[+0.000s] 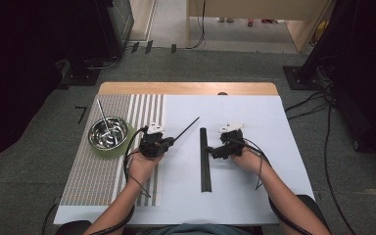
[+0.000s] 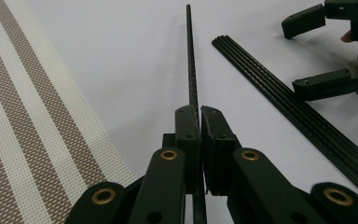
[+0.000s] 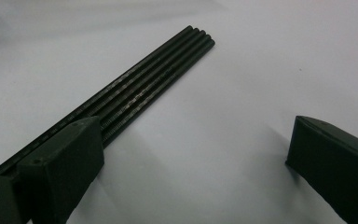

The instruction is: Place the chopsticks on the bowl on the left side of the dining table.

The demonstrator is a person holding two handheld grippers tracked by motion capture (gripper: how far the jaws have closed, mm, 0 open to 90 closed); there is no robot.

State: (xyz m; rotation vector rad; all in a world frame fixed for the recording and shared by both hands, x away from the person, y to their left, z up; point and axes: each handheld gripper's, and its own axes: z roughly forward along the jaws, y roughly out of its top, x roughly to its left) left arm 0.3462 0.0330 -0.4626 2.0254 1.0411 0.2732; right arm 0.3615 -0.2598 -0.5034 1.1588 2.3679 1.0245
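While one black rod (image 1: 187, 128) is pinched in the left gripper (image 1: 169, 142) above mid-table, the right gripper (image 1: 214, 152) waits spread beside the remaining bundle (image 1: 204, 159), so transfers to the steel bowl (image 1: 108, 133) near the table's left edge seem barely begun.

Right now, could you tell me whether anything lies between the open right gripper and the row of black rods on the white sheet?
Nothing visible does. The right gripper is open just beside the row of black rods, with bare white sheet between its jaws.
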